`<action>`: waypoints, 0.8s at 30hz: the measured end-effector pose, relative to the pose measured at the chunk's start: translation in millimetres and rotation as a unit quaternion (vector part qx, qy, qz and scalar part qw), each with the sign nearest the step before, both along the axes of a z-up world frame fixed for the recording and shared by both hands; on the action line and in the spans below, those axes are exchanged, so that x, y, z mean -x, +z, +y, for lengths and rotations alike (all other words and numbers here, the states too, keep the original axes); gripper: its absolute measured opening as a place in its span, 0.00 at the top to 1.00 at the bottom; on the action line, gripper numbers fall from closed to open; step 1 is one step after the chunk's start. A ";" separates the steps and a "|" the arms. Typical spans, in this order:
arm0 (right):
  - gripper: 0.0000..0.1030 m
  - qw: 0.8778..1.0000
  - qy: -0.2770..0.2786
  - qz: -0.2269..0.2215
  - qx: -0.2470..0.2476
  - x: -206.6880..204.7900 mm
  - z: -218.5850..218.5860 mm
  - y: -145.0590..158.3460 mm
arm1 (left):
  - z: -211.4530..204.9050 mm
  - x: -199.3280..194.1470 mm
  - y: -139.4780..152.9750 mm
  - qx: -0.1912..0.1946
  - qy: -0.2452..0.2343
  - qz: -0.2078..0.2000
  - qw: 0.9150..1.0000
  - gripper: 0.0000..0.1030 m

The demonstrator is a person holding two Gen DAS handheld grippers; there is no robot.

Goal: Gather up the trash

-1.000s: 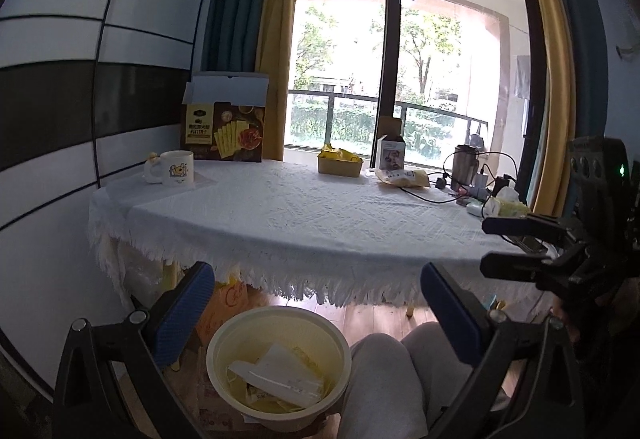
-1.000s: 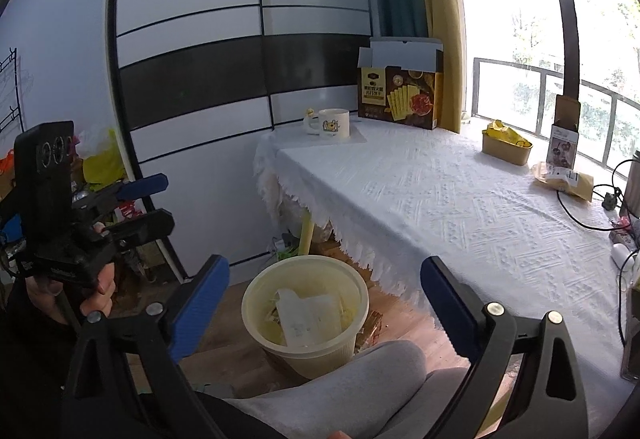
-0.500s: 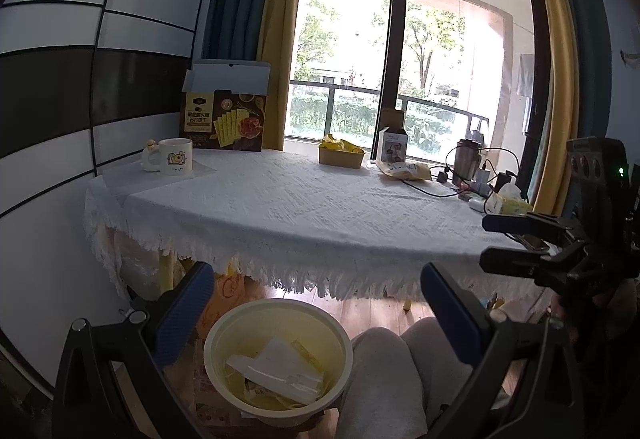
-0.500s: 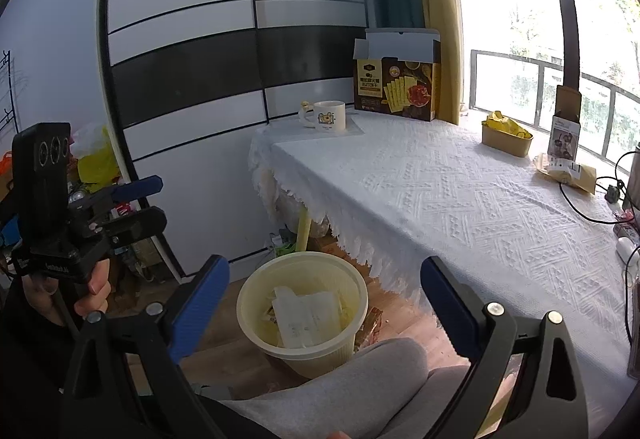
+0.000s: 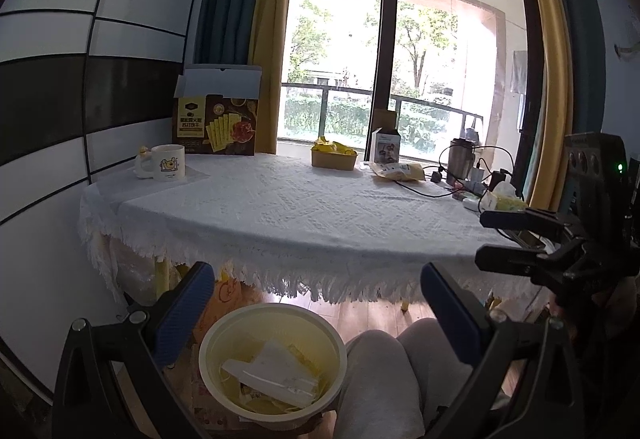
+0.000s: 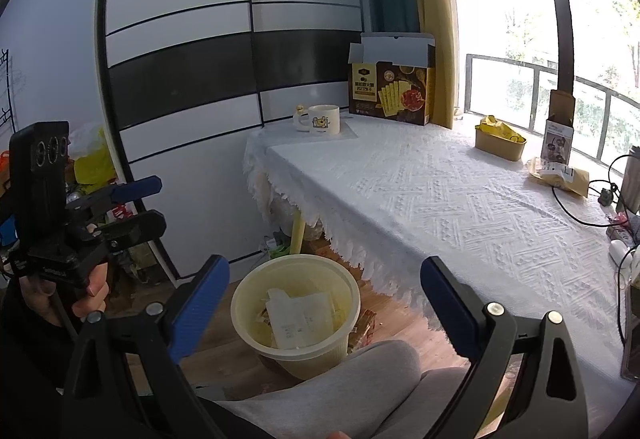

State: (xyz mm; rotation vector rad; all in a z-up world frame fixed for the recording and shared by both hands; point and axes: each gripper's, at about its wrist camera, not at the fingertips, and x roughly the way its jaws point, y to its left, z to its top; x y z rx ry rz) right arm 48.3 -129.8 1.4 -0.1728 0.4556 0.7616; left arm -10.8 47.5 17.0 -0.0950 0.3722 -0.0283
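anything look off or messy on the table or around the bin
Nothing spilled or damaged. The cracker box stands with its lid flap open, cables sprawl over the tablecloth's far end, and papers sit inside the yellow bin, none on the floor beside it.

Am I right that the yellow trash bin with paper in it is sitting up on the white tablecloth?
Not quite. The yellow trash bin does hold paper, but it stands on the wooden floor beside the table, below the tablecloth's fringe. The right wrist view shows this.

Paper-filled cream bin [image 5: 273, 363] on floor.
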 end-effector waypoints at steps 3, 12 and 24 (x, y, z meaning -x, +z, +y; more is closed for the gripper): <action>0.07 1.000 0.000 -0.003 -0.002 2.2 -0.9 1.1 | -1.5 0.3 0.2 -0.001 -0.001 0.001 1.000 0.00; 0.07 1.000 -0.004 0.001 -0.002 1.6 -0.4 1.2 | -3.2 -0.6 1.0 0.003 -0.004 0.001 1.000 0.00; 0.07 1.000 -0.007 0.002 -0.004 2.9 0.1 0.5 | -5.5 -1.6 0.1 0.000 -0.005 0.002 1.000 0.00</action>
